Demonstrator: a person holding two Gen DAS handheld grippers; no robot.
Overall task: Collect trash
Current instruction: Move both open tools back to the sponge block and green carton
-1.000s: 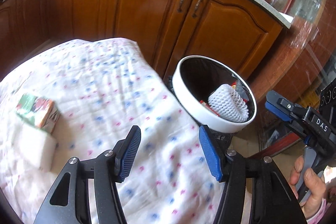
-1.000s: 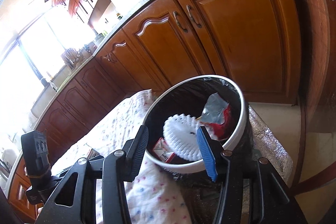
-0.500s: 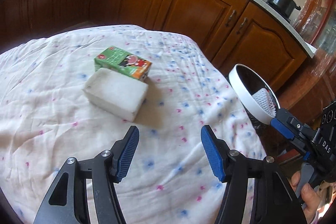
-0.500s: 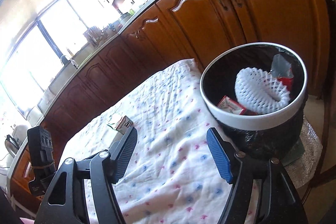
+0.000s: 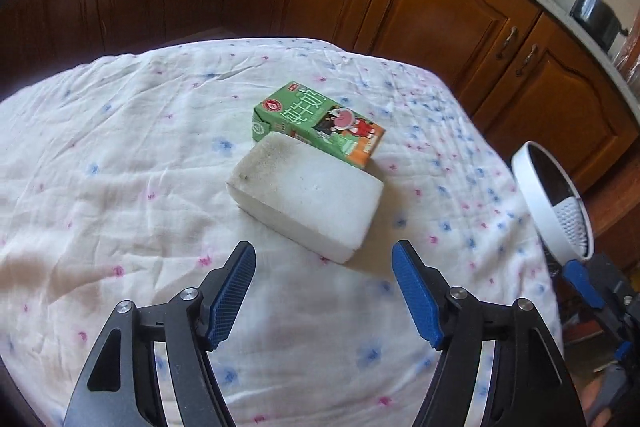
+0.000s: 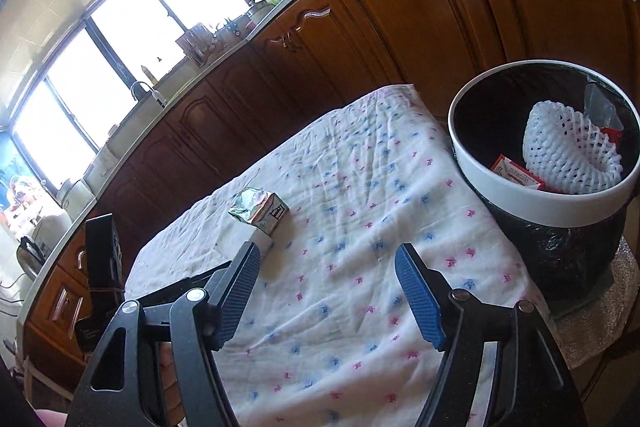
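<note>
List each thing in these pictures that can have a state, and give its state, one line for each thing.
Left gripper: open, holding nothing.
Right gripper: open, holding nothing.
Green milk carton: lying flat on the cloth, against the sponge.
White rectangular sponge block: lying flat on the cloth.
White-rimmed bin with black liner: uncovered, partly filled.
White foam net: inside the bin.
Wooden cabinet doors: closed.

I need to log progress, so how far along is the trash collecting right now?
Done: a white foam net and a red packet lie in the white-rimmed bin. In hand: nothing; the left gripper and right gripper are both open, jaws just widened. Left: the white foam block and green drink carton on the cloth.
</note>
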